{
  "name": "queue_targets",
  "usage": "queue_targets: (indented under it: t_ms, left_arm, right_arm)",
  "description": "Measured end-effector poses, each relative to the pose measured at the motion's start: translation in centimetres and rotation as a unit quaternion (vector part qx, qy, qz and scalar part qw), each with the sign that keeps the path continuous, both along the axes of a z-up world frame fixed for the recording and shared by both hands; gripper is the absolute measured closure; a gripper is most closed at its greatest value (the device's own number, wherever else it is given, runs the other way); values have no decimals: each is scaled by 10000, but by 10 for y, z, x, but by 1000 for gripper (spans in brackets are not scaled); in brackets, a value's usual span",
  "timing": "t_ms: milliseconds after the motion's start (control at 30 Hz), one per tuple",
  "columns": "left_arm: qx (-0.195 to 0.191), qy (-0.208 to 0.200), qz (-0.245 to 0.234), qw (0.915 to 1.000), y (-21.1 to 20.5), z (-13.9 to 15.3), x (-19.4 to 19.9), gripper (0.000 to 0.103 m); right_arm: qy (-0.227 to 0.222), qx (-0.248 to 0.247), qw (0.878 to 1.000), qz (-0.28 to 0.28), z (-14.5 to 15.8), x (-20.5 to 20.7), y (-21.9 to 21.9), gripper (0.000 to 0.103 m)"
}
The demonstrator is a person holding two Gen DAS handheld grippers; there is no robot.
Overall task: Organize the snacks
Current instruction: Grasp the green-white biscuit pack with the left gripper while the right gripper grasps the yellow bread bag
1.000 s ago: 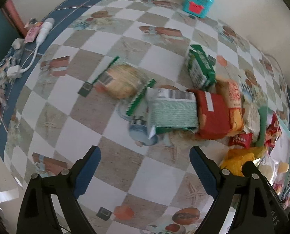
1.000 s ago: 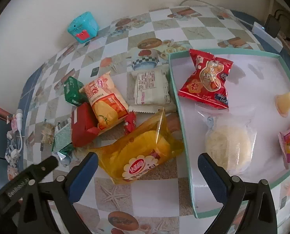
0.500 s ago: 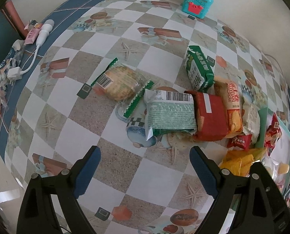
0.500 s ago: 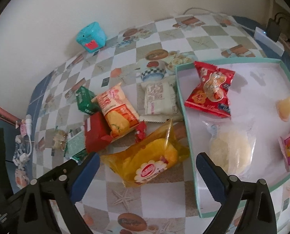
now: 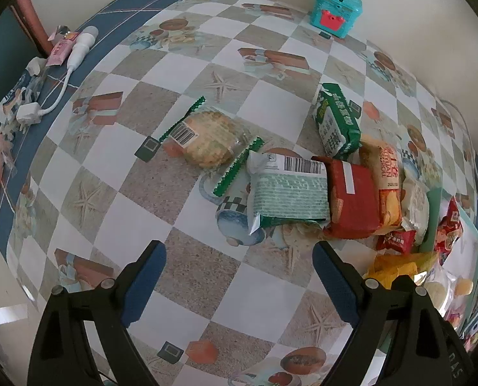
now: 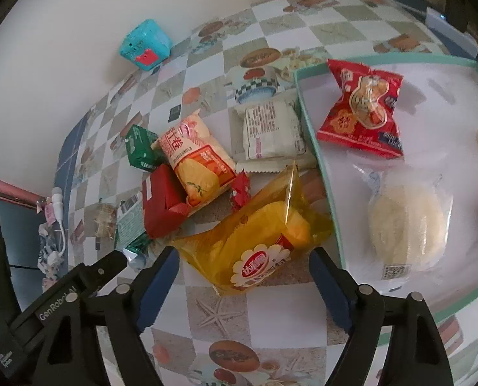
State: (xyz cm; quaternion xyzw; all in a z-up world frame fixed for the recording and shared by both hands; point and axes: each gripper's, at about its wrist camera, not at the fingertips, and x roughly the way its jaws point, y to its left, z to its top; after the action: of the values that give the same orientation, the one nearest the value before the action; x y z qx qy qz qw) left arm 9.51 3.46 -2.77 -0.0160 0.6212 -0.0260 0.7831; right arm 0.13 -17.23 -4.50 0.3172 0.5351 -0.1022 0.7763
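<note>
My right gripper [image 6: 242, 257] hangs low over a yellow packet [image 6: 258, 241]. Its jaws are closing with the packet between them, and the pads stand just clear of its sides. Beside the packet is the teal-rimmed tray [image 6: 316, 160], which holds a red packet [image 6: 361, 109] and a clear-wrapped rice cake [image 6: 406, 225]. My left gripper [image 5: 237, 251] is open over bare tablecloth. Beyond it lie a clear cracker packet [image 5: 206, 141], a green-white packet [image 5: 287, 193], a red packet [image 5: 351, 202] and a green packet [image 5: 335, 122].
An orange packet [image 6: 197, 157], a white packet [image 6: 271, 132] and a small red sweet [image 6: 240, 189] lie left of the tray. A teal box [image 5: 335, 13] stands by the wall. A white charger and cable [image 5: 74, 51] lie at the table's left edge.
The right gripper's jaws have narrowed around the yellow packet, which now sits lower and closer in that view. The left gripper has hardly moved and stays open.
</note>
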Motion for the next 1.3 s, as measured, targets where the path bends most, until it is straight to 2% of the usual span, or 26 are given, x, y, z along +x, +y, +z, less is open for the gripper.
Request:
queue_targets:
  t_ms: [233, 467, 567, 833, 1133, 1300]
  left_arm:
    - [-29, -36, 193, 9998, 6, 1, 2, 10]
    - [-71, 3, 298, 9995, 7, -1, 6, 10]
    - [-94, 25, 280, 9996, 5, -2, 9, 10]
    - [-132, 96, 302, 9994, 2, -8, 17, 10]
    - [-361, 143, 249, 9989, -11, -18, 33, 10]
    - [-234, 58, 208, 9995, -22, -25, 45, 10]
  right_arm:
    - [-55, 197, 9996, -173, -6, 2, -4, 22]
    - [59, 202, 9991, -355, -13, 9, -11, 33]
    - [162, 107, 9993, -304, -17, 12, -9, 39]
    - [275, -499, 9983, 116, -16, 22, 11, 42]
    - [271, -670, 9971, 253, -15, 28, 15, 46]
    - [265, -728, 9965, 322, -14, 32, 15, 46]
